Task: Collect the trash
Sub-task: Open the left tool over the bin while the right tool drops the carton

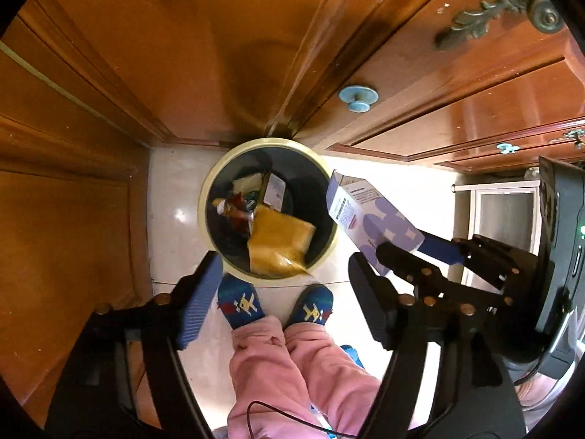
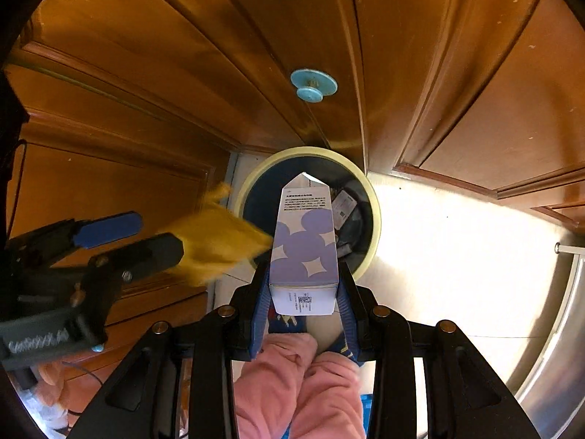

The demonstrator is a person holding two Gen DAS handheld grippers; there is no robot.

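Looking straight down at a round trash bin (image 1: 268,208), cream rim, dark smooth inside, sitting mid-frame on glossy pale floor (image 1: 175,197) in a corner of shiny wooden cabinets (image 1: 182,55). Already holding a small pile: a flat white box, some red-and-white wrapper bits, all jumbled.

Counting two pieces of trash in play. First, a crinkly yellow bag (image 1: 279,243), soft and blurry, hanging over the lower edge of the bin in the left wrist view, just past the left gripper (image 1: 289,294), whose ribbed blue pads are standing wide apart with nothing between them. Second, a stiff cardboard carton (image 2: 305,245), white with lavender mouse-head shapes and fine print, gabled top. Being squeezed at its base by the right gripper (image 2: 303,298), pads pressing both sides. Long axis running up the frame in the right wrist view, pointed top aiming over the bin opening.

Also showing: two blue patterned socks (image 1: 314,305), fuzzy pink trousers (image 1: 292,373), round light-blue knobs (image 1: 357,98) on the cabinets.
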